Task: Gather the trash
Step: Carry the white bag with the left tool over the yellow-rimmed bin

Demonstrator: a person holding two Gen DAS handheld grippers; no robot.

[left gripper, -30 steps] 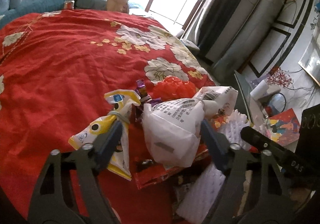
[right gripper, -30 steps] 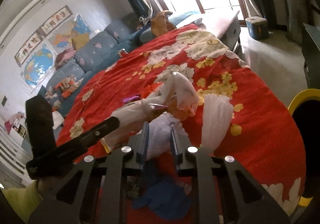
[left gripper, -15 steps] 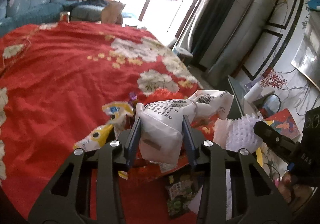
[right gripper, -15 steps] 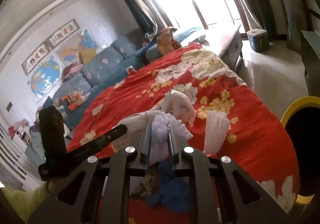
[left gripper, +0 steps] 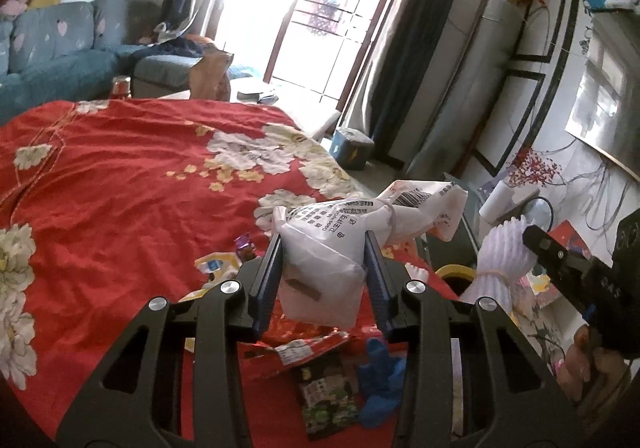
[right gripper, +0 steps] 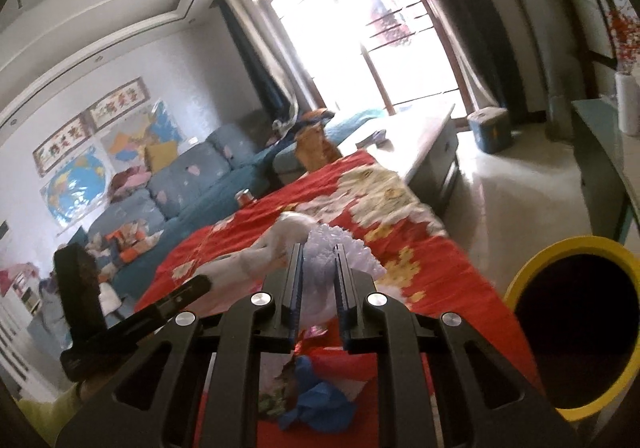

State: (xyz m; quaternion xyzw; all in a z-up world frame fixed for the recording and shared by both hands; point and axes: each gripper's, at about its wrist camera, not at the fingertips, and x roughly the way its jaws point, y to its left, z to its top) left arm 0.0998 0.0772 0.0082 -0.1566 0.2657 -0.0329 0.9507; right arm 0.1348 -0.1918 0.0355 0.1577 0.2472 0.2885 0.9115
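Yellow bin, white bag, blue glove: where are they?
Yellow bin (right gripper: 520, 288): right wrist view, on its yellow rim.
White bag (left gripper: 320, 248): left wrist view, on its printed belly.
Blue glove (left gripper: 380, 380): left wrist view, on its crumpled middle.

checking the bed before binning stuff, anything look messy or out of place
Yes: litter lies loose on the red bedspread near its edge: a blue glove, a green packet, a torn red wrapper and a yellow packet.

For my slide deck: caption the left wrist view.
Left gripper clamps a printed white bag above a red floral bedspread littered with wrappers.
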